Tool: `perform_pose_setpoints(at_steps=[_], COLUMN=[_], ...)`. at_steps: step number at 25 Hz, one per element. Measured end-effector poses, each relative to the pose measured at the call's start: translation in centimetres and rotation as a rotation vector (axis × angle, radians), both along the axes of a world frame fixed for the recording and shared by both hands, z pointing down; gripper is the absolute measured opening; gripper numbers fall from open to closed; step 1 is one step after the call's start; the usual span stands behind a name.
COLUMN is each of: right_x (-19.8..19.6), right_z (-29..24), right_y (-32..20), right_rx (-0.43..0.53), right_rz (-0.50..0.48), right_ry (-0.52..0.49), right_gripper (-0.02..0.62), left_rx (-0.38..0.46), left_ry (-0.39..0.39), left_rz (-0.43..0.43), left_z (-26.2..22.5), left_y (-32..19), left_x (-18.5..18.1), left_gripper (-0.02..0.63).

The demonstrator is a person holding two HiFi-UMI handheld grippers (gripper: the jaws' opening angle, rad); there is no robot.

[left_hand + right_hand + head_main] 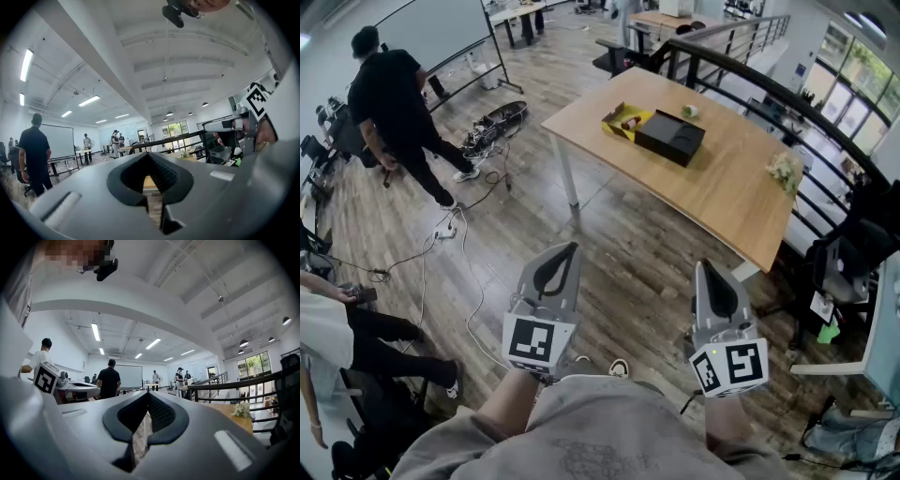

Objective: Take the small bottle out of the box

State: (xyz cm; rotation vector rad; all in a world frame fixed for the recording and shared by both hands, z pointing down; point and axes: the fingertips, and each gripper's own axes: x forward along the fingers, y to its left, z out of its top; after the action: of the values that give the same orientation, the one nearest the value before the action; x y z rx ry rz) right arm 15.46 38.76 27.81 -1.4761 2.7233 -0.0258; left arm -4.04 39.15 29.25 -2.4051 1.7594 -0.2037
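Jaws clenched empty on our left gripper [566,250] and right gripper [702,269], we face the box [613,119] at twelve o'clock.

Left gripper [570,249]: you hold it level in front of your body, tip pointing away from you.
Left jaws: pressed together at the tips with nothing between them; only the hollow between the pads shows as a gap.
Right gripper [702,267]: you hold it level too, roughly parallel to the left one, tip pointing away.
Right jaws: tips meeting, nothing caught between them.
Left marker cube [538,344]: at the rear of the gripper, close to your wrist.
Right marker cube [731,366]: at the rear of its gripper, turned slightly outward.
Left forearm [508,405]: reaches forward from your sleeve.
Right forearm [724,427]: reaches forward likewise.
Spacing: your two grippers stay apart, not touching.
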Motion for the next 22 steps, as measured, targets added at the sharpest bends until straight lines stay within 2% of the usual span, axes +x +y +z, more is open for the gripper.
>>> perform_pose_setpoints(at_steps=[3,15,16,18,22], right_x=[0.0,-0.6,-0.8,-1.2,-1.6], right_z=[0.0,0.8,0.9,1.2,1.5], right_y=[-0.3,-0.9,-1.1,-1.6,-3.3], right_rx=[0.000,-0.027,-0.032,-0.038,-0.043], right_rz=[-0.001,-0.030,-0.035,-0.043,-0.044], right_ry=[-0.004,-0.008,-0.006,-0.002,0.002], right_gripper=[0.011,0.011,0.011,0.011,0.011], left_rx=[-0.025,-0.018,-0.025,-0.031,-0.030], left_ry=[0.011,0.011,0.025,0.054,0.066], left_rz=[-0.005,-0.014,-0.016,-0.011,-0.016], left_z=[0.3,0.1,0.1,0.1,0.3], left_y=[-0.2,-1.0,-1.3,-2.0,-3.7], left_x=[0.1,-0.3,-0.6,-1.1,-1.8], left_gripper=[0.002,0.002,0.019,0.226,0.230])
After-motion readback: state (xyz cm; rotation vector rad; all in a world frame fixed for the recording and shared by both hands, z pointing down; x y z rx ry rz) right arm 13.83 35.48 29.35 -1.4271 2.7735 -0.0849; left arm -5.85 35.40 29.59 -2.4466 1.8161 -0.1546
